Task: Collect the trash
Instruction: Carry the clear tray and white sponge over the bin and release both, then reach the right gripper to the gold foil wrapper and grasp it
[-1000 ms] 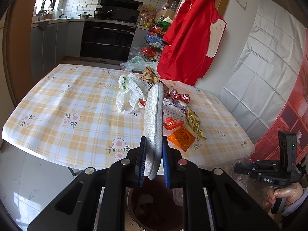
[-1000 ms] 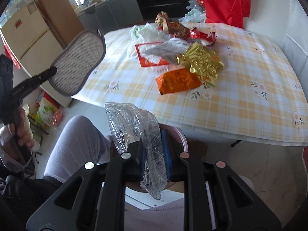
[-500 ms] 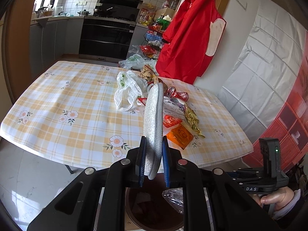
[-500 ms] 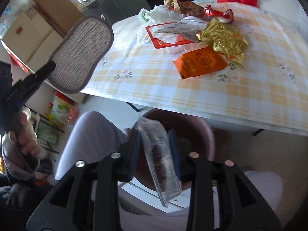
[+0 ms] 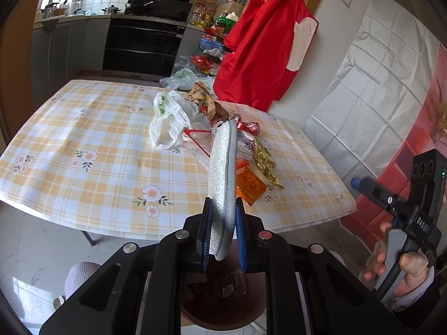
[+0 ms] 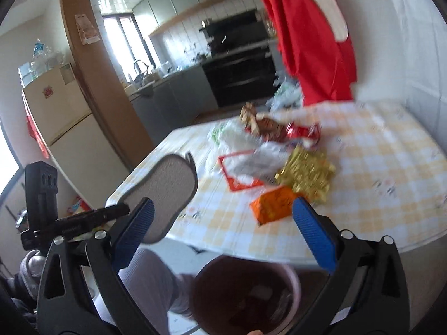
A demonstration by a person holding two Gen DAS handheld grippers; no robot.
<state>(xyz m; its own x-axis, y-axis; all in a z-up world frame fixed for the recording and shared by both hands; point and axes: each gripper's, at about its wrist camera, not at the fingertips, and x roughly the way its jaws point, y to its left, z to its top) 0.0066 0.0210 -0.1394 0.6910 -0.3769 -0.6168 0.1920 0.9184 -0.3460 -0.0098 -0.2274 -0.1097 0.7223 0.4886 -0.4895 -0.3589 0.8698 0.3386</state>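
My left gripper (image 5: 223, 209) is shut on a grey mesh pad (image 5: 222, 173), held upright on edge over the table's near side; the right wrist view shows the pad (image 6: 164, 195) at the left. My right gripper (image 6: 223, 223) hangs above a brown bin (image 6: 293, 276), its jaws opening wide with nothing between them. A clear plastic wrapper (image 5: 230, 282) lies inside the bin (image 5: 195, 315). On the checked table (image 5: 83, 139) lie an orange packet (image 6: 272, 205), a gold wrapper (image 6: 307, 176), a red-edged clear packet (image 6: 237, 173), a red wrapper (image 6: 303, 132) and a white plastic bag (image 5: 167, 120).
A red garment (image 5: 265, 42) hangs past the table's far right corner. A black oven (image 5: 145, 44) and grey cabinets stand behind, a cream fridge (image 6: 69, 128) at the left. A person's knee in light trousers (image 6: 151, 279) sits beside the bin.
The right gripper's jaws have spread wide and let go of the clear wrapper, which now lies in the bin. That gripper rose and tipped up toward the table. The left gripper kept still.
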